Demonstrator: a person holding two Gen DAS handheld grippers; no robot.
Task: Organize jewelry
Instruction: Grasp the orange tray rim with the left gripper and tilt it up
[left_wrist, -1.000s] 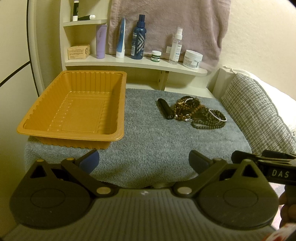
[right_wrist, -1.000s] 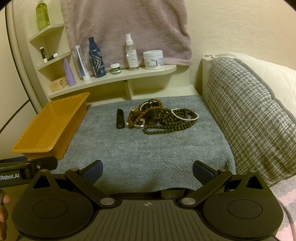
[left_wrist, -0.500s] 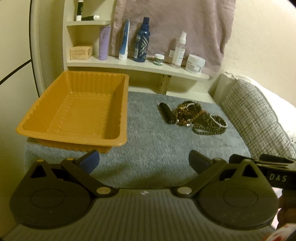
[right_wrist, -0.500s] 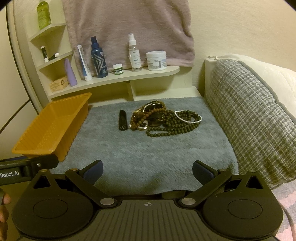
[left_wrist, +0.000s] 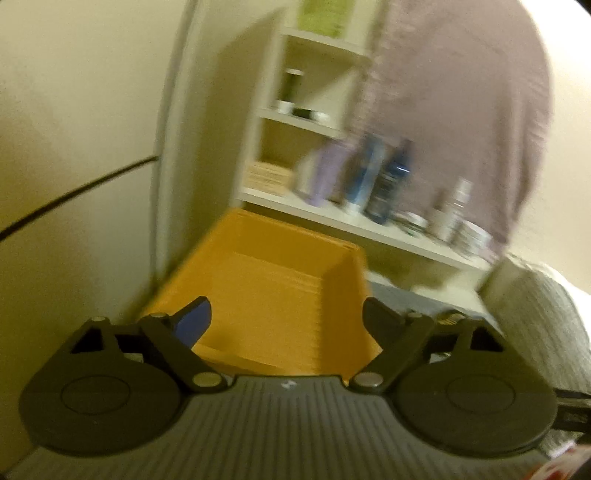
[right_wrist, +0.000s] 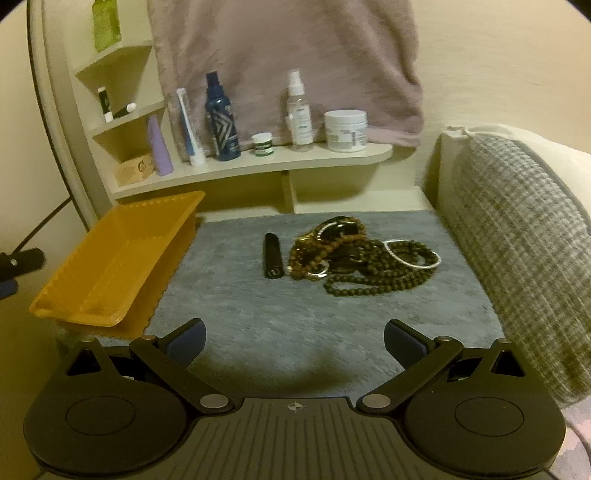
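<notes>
Ahead of the wide, empty right claw (right_wrist: 293, 338), the jewelry pile (right_wrist: 360, 254) lies on the grey mat (right_wrist: 240, 295), right of the orange tray (right_wrist: 110, 258).

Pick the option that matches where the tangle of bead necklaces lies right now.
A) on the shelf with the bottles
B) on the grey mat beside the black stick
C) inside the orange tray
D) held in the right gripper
B: the bead necklaces rest in a heap on the grey mat, just right of the black stick; the orange tray holds nothing, and the right gripper is open.

My left gripper (left_wrist: 284, 314) is wide open over the orange tray (left_wrist: 280, 295), holding nothing; blurry bottles (left_wrist: 388, 188) line the shelf (left_wrist: 369, 229) behind.
</notes>
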